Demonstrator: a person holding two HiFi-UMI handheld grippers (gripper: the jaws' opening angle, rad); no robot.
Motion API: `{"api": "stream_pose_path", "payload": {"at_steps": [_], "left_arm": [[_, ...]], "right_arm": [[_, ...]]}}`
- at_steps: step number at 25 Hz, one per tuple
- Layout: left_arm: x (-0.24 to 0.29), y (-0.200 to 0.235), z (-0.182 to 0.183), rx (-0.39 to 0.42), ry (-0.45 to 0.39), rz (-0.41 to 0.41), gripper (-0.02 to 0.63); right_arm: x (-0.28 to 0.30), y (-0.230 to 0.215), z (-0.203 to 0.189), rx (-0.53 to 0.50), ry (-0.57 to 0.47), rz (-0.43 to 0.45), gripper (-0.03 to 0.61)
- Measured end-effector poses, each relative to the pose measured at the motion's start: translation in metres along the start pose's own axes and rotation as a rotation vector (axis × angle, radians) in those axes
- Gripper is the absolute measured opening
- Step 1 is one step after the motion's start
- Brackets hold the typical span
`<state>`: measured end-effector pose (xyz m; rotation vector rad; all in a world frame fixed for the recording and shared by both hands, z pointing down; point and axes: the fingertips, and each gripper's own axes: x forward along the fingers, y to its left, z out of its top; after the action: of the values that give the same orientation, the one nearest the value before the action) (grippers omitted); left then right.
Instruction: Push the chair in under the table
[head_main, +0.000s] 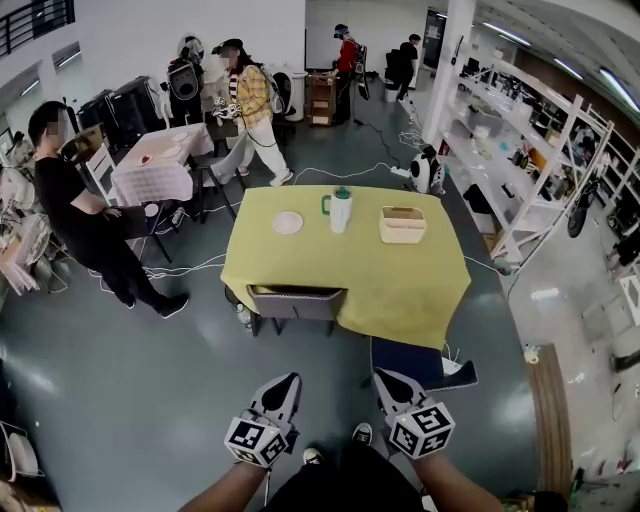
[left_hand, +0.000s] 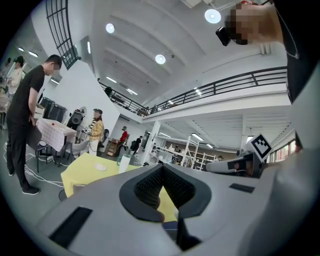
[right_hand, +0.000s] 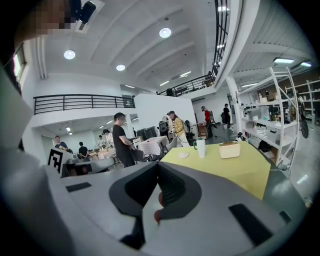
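Now, chair (head_main: 297, 300) backrest along table (head_main: 345, 262) edge

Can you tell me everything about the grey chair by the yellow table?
The grey chair stands upright on the grey floor at the near side of the yellow table, towards its left corner. Its wide back looks padded, with a darker rim, on thin dark legs. The seat hides under the yellow cloth, which meets the back's top.
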<state>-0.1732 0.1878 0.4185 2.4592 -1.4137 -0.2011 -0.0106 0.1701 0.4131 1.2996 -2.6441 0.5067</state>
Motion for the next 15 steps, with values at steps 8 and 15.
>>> {"api": "stream_pose_path", "payload": {"at_steps": [8,15], "left_arm": [[0.004,-0.021,-0.001,0.003,0.013,-0.057,0.008],[0.022,-0.038,-0.008,0.007,0.020,-0.084,0.008]], "right_arm": [[-0.024,-0.005,0.000,0.005,-0.015,-0.056,0.014],[-0.038,-0.025,-0.002,0.014,-0.020,-0.083,0.014]]}}
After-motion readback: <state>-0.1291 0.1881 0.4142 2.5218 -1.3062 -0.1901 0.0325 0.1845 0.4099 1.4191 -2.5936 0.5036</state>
